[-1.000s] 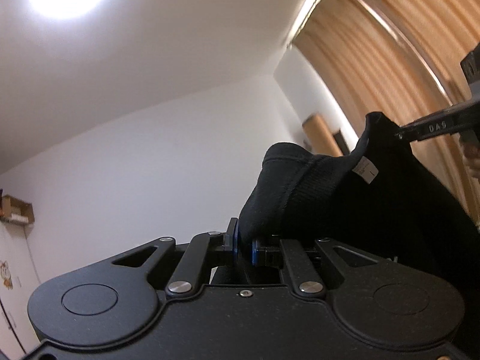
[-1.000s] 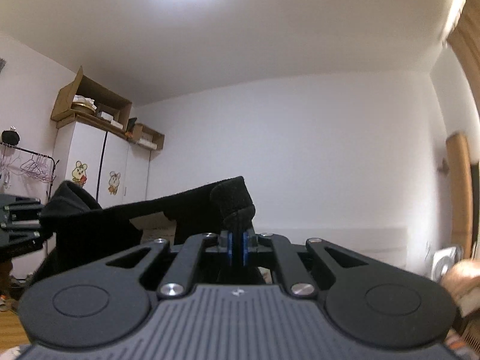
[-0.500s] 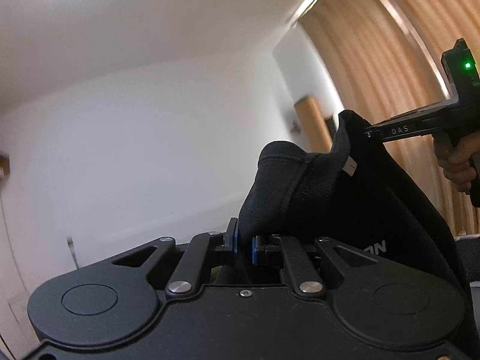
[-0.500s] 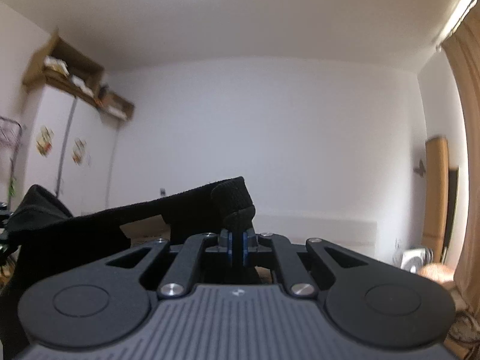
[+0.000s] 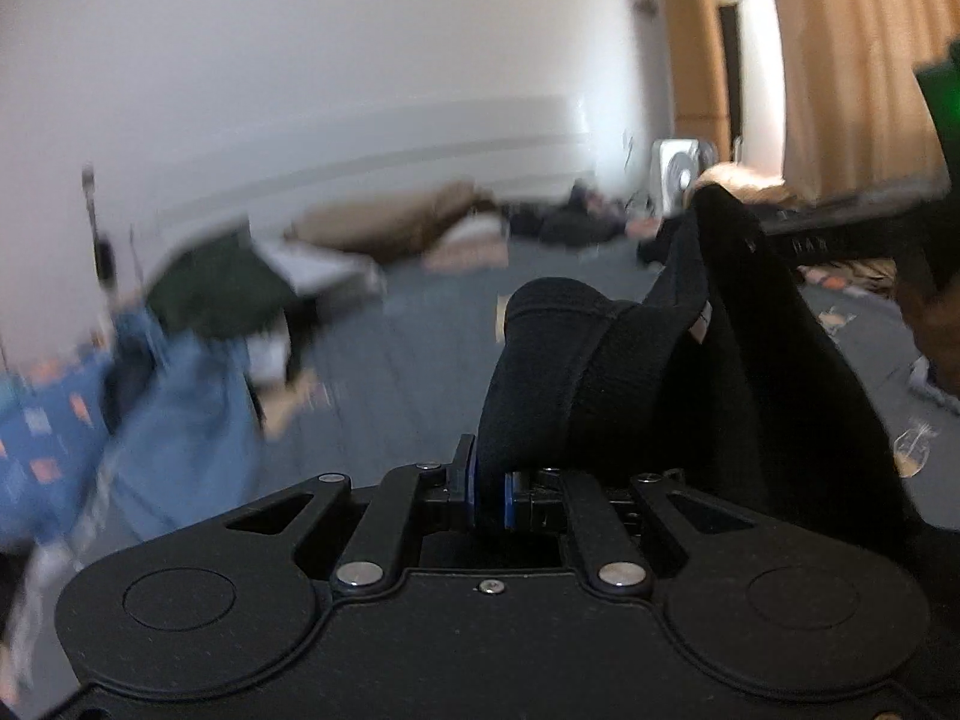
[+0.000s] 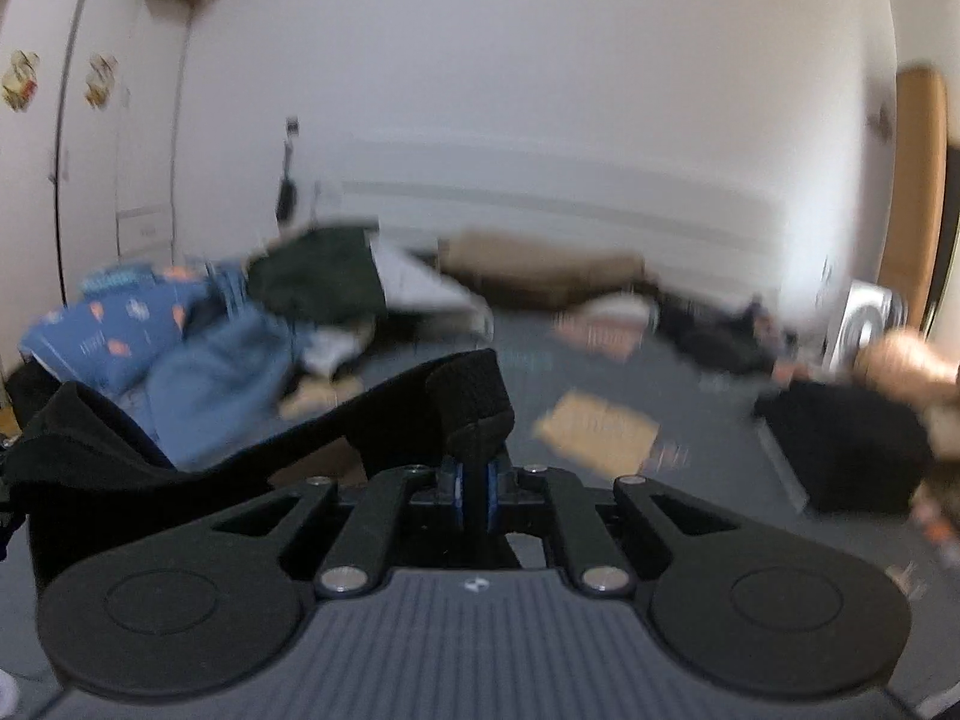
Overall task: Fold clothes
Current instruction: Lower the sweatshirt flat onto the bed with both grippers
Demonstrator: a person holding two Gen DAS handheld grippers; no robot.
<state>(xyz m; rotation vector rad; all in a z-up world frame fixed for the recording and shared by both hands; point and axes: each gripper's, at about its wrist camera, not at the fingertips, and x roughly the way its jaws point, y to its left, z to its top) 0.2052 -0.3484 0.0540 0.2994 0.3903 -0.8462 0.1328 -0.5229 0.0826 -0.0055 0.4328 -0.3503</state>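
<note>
A black garment (image 5: 660, 390) with a ribbed hem hangs stretched between my two grippers above a grey-blue bed sheet (image 5: 420, 360). My left gripper (image 5: 489, 492) is shut on one ribbed corner, with the blue pads pressing the cloth. In the left wrist view, my right gripper (image 5: 756, 237) grips the other corner at the upper right, with a hand (image 5: 936, 324) behind it. In its own view, my right gripper (image 6: 474, 489) has a fold of the black garment (image 6: 240, 456) between its pads. Its jaws are opening a touch, though the cloth still looks pinched.
A blurred heap of blue clothes (image 6: 198, 372) and a dark green garment (image 6: 318, 276) lies at the left of the bed. A brown pillow (image 6: 540, 270) rests by the far wall. A white fan (image 6: 864, 324), a white wardrobe (image 6: 60, 120) and tan curtains (image 5: 852, 60) surround the bed.
Both grippers have swung down from pointing at the ceiling and wall to facing the bed. They still carry the black garment stretched between them. The views are motion-blurred.
</note>
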